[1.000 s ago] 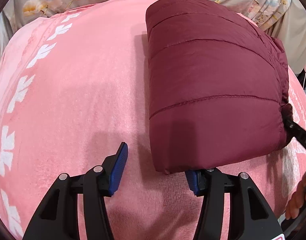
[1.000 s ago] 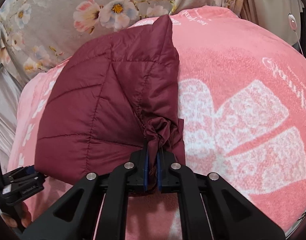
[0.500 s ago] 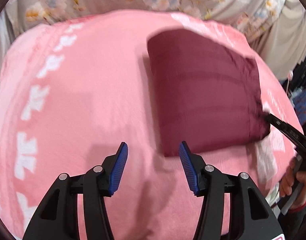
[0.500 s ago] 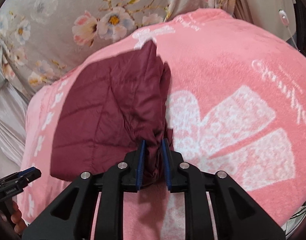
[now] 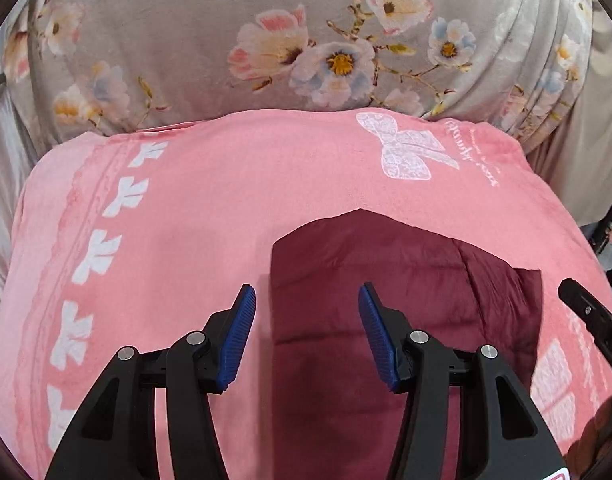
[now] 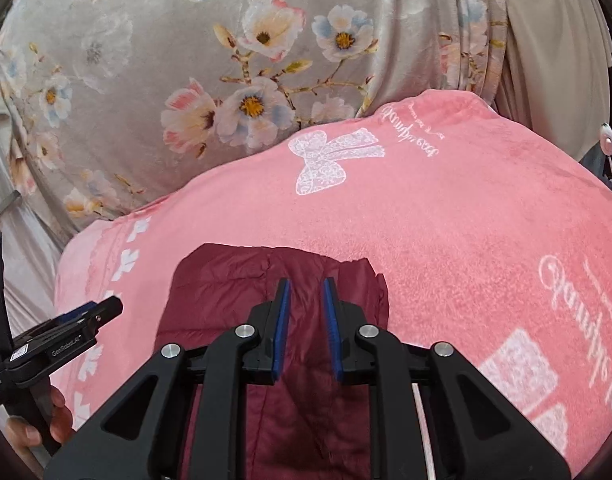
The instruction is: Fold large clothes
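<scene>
Lying flat on the pink blanket [image 5: 210, 208], the folded maroon quilted jacket [image 5: 426, 280] sits toward the near side of the bed, free of both tools. Left gripper [image 5: 306, 334]: blue pads spread wide, nothing between them, hanging above the jacket's left edge so one pad is over blanket and the other over maroon fabric. Right gripper [image 6: 306, 330]: jaws parted by a narrow gap, no cloth pinched; jacket [image 6: 226, 292] visible through the gap and underneath, not touching the pads. In the left wrist view the right tool's black finger shows at the right edge, just beside the jacket's right side. In the right wrist view the left tool [image 6: 78, 316] pokes in from the left edge with a hand [image 6: 42, 424] on its handle. Blanket has a white bow print [image 6: 330, 160] and a column of white leaf motifs [image 5: 106, 240] down its left border. Behind the bed: grey floral fabric [image 5: 306, 52], draped in folds at the right.
</scene>
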`<state>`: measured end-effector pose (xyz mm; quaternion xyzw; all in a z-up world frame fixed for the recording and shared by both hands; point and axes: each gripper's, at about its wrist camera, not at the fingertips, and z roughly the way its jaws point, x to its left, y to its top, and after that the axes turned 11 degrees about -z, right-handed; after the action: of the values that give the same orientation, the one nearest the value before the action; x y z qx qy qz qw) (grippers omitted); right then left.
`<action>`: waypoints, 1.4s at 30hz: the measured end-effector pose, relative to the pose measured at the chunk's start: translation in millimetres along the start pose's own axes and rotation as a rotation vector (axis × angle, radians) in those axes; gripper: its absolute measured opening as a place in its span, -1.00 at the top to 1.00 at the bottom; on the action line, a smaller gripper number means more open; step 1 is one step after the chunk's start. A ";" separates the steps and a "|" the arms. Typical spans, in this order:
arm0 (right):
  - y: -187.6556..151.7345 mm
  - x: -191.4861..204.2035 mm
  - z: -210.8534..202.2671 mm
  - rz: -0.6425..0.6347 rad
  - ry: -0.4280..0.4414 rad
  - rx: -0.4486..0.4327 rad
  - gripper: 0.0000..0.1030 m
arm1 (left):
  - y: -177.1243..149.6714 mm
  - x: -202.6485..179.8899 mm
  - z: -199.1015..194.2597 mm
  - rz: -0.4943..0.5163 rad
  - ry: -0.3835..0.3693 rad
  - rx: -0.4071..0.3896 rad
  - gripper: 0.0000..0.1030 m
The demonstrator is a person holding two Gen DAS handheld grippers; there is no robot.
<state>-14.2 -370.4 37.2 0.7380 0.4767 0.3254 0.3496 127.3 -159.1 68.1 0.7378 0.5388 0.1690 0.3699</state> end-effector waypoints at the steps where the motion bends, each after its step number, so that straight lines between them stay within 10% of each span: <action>1: -0.4 -0.2 6.0 -0.003 -0.007 0.011 0.67 | 0.6 -10.1 14.6 0.008 0.004 0.021 -0.02; 13: -41.2 -7.9 98.3 -0.014 -0.068 0.138 0.70 | -25.1 -37.7 94.6 0.031 0.076 0.061 -0.23; 42: -57.6 -14.8 117.2 0.015 -0.045 0.104 0.70 | -45.2 -49.0 118.7 0.053 0.159 -0.058 -0.50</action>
<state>48.9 -391.0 -76.3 0.7659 0.4793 0.2861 0.3190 156.1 -240.7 -37.0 0.7251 0.5417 0.2522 0.3424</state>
